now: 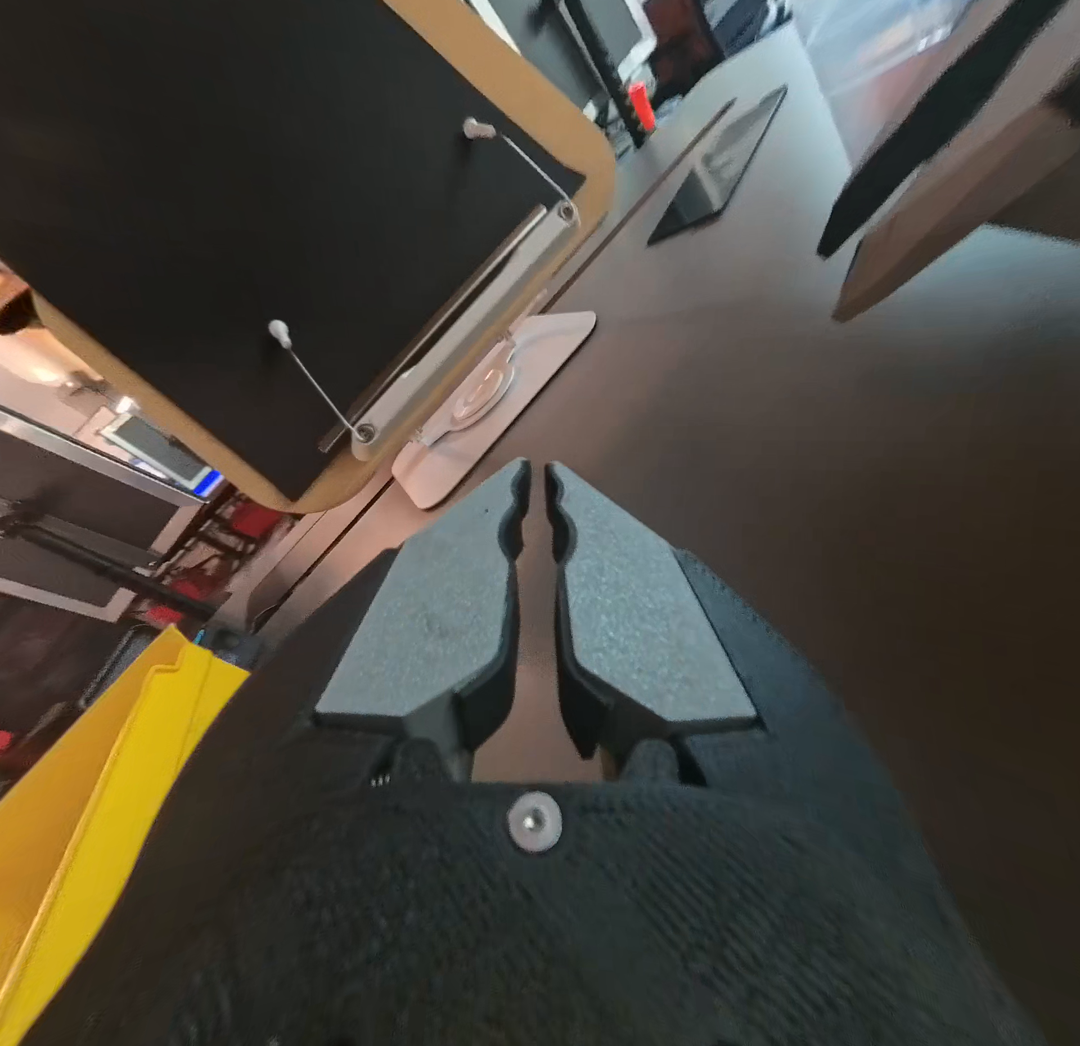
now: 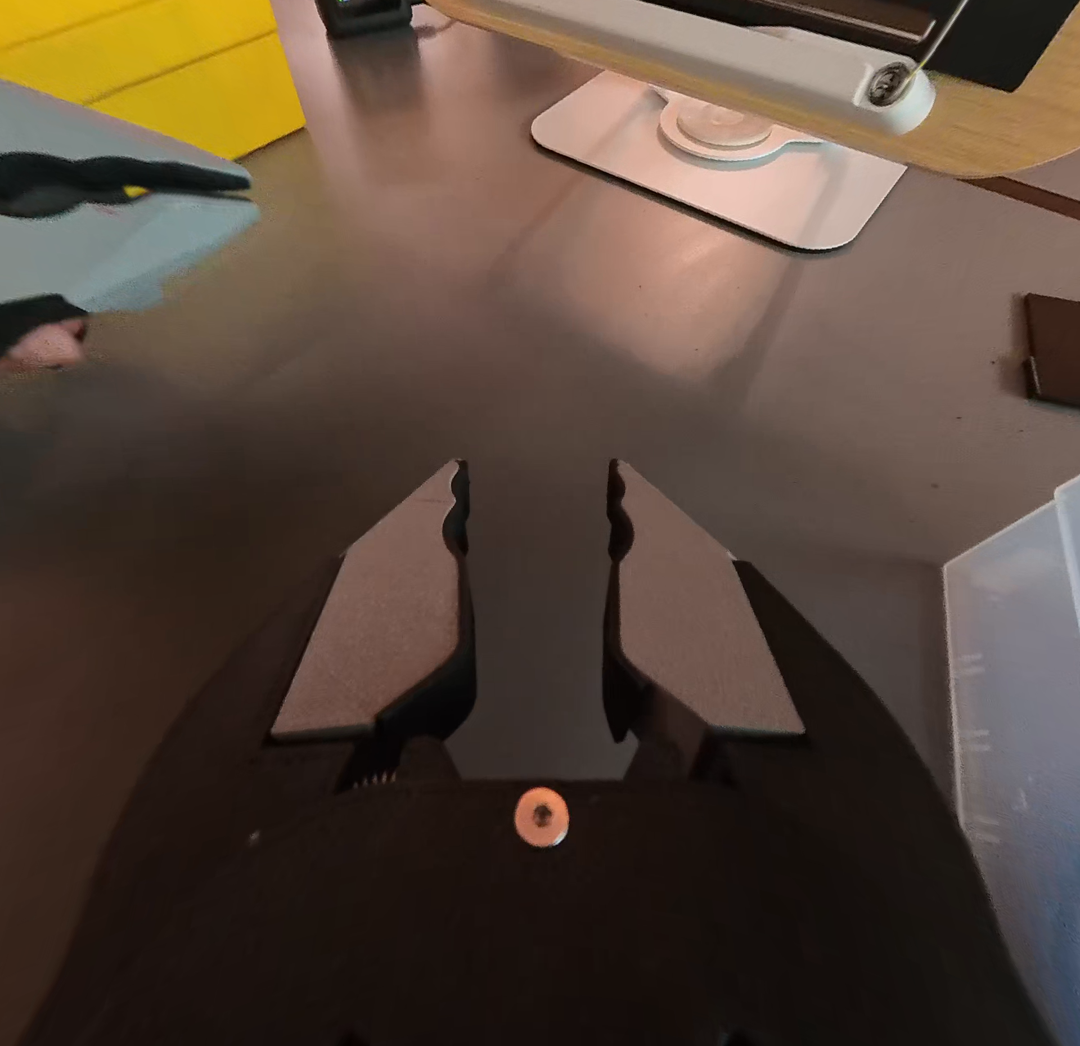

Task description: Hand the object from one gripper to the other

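Observation:
My left gripper [image 1: 537, 471] is shut, with only a thin slit between its grey fingers and nothing in it, above the dark brown table [image 1: 789, 521]. It also shows blurred at the left edge of the right wrist view [image 2: 134, 211], with a gloved hand behind it. My right gripper [image 2: 535, 468] is open and empty, low over the table [image 2: 467, 328]. I see no object held by either gripper. A small flat brown thing [image 2: 1055, 351] lies on the table at the right edge.
A monitor on a white stand base [image 2: 719, 182] [image 1: 497, 398] stands ahead. A yellow box [image 2: 146, 53] [image 1: 105, 813] is at the left. A small black device with a lit screen [image 2: 362, 1] sits behind it. A clear plastic container [image 2: 1023, 725] is at the right.

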Tool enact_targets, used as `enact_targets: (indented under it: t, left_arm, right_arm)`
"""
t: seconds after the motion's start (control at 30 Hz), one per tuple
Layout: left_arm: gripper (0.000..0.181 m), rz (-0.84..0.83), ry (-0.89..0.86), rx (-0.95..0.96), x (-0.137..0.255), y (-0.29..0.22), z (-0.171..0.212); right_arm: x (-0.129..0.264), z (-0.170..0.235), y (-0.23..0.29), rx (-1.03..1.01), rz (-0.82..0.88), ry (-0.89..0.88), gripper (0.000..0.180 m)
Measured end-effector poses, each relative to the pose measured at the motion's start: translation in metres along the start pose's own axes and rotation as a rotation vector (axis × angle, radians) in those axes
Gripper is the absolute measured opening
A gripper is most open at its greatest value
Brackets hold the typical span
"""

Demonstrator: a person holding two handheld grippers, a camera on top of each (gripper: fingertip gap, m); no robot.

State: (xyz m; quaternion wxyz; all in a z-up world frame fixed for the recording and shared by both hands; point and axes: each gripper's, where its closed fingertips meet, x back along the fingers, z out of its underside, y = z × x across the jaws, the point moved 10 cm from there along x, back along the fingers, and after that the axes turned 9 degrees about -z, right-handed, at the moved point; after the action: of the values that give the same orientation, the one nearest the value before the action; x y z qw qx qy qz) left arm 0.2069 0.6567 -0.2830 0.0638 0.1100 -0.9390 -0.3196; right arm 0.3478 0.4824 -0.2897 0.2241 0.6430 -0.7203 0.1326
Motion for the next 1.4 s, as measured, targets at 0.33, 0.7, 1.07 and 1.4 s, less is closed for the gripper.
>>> enact_targets:
  t: [0.33, 0.7, 1.07, 1.4]
  left_arm:
    - [0.014, 0.045, -0.037, 0.126, 0.057, 0.032, -0.049]
    - [0.049, -0.163, 0.153, 0.447, 0.132, 0.183, -0.011]
    - [0.055, -0.156, 0.404, 0.7, 0.125, 0.24, 0.078]
    - [0.075, -0.006, 0.605, 0.597, 0.091, 0.214, 0.109]
  right_arm:
    - [0.004, -0.002, -0.003, 0.001, 0.03, -0.025, 0.043]
    - [0.012, -0.003, -0.008, -0.053, 0.008, -0.092, 0.041]
    - [0.004, -0.002, -0.004, -0.029, 0.019, -0.049, 0.042]
    - [0.012, 0.002, -0.001, -0.029, 0.034, -0.087, 0.039]
